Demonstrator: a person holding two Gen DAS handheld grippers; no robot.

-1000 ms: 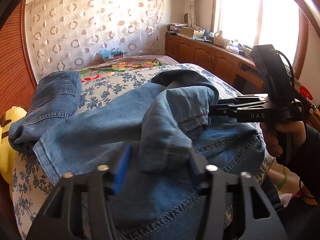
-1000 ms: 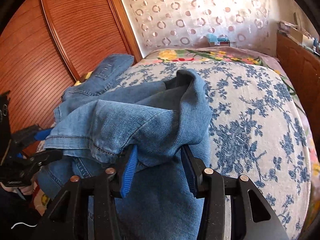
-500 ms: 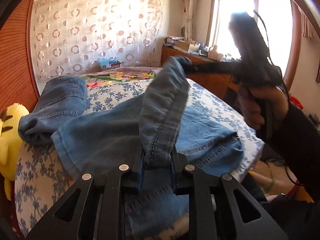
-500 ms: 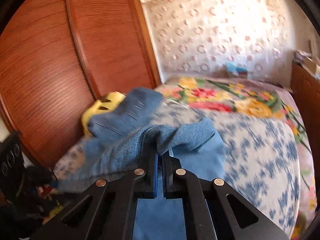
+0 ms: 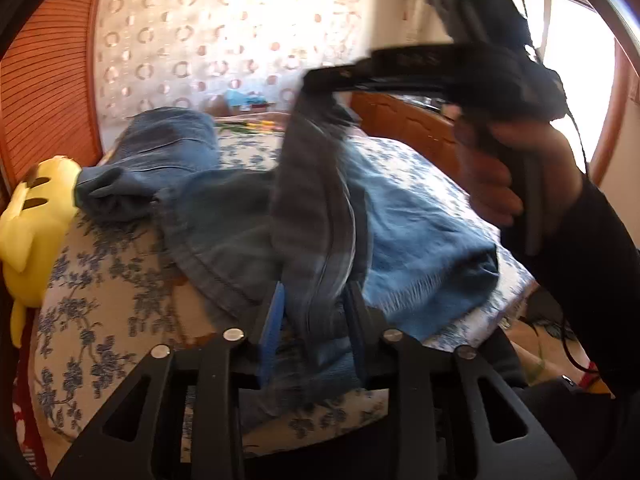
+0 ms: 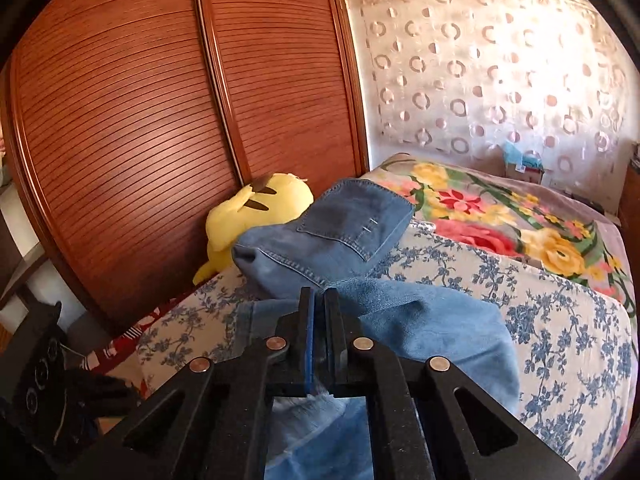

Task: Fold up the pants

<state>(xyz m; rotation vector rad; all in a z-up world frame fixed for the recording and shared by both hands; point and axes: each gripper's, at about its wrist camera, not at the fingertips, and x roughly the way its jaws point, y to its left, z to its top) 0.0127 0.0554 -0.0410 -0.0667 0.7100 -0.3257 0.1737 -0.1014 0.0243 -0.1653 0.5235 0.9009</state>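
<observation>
Blue denim pants [image 5: 400,216] lie rumpled across the bed [image 6: 560,320], one strip lifted taut between both grippers. Right gripper [image 6: 319,300] is clamped tight on the fabric. Left gripper [image 5: 316,304] has its jaws opening, denim between them. A yellow plush toy [image 6: 260,208] sits beside the wooden wardrobe [image 6: 160,120].

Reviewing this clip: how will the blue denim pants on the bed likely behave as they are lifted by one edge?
The blue denim pants are probably floppy: the lifted strip hangs slack between the right gripper and left gripper. Likely fairly heavy, since most fabric stays slumped on the floral bedspread. The left jaws are opening with cloth between them, so that end may slide out.
</observation>
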